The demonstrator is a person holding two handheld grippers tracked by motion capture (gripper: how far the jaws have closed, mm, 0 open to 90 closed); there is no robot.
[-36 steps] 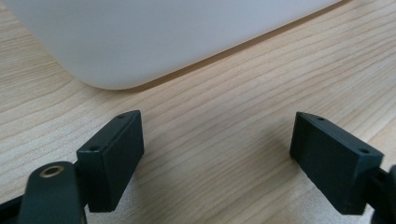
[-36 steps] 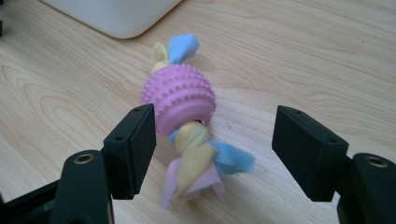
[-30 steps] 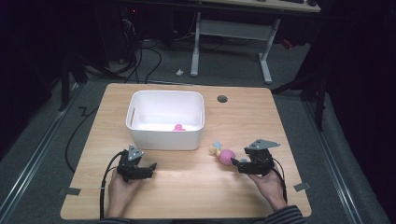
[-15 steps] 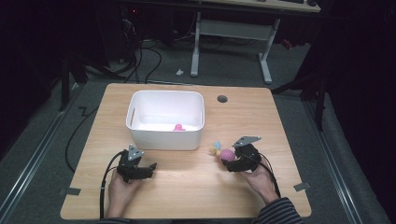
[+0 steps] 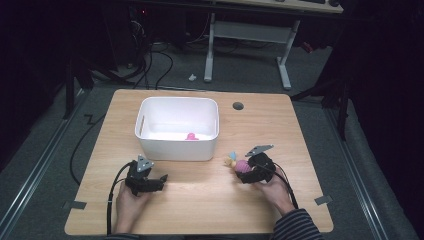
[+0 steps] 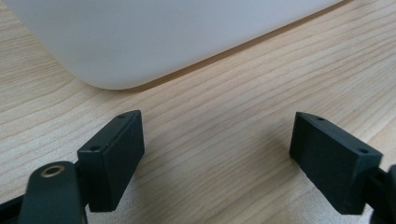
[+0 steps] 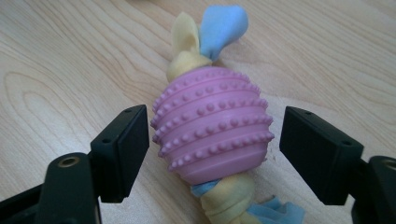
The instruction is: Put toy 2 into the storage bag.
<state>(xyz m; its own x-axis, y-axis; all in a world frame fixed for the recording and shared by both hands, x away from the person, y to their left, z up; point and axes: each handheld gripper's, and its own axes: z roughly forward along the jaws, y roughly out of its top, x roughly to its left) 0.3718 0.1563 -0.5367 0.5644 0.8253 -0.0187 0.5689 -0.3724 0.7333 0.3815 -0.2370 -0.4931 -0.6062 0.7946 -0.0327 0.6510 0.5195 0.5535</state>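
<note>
Right gripper fingers spread around pink knobbed toy, left gripper fingers spread, empty

Lab or office workroom | light wooden table with a cable port on grey carpet | black cables trailing across the floor | white-legged desk behind, dark surroundings

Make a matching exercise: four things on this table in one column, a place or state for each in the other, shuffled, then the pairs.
1. pink ball toy
2. white bin
3. left gripper
4. small pink thing

A. open over bare wood
B. inside the bin
C. between the right gripper's open jaws
D. behind both grippers

Pairs: 1-C, 2-D, 3-A, 4-B
</note>
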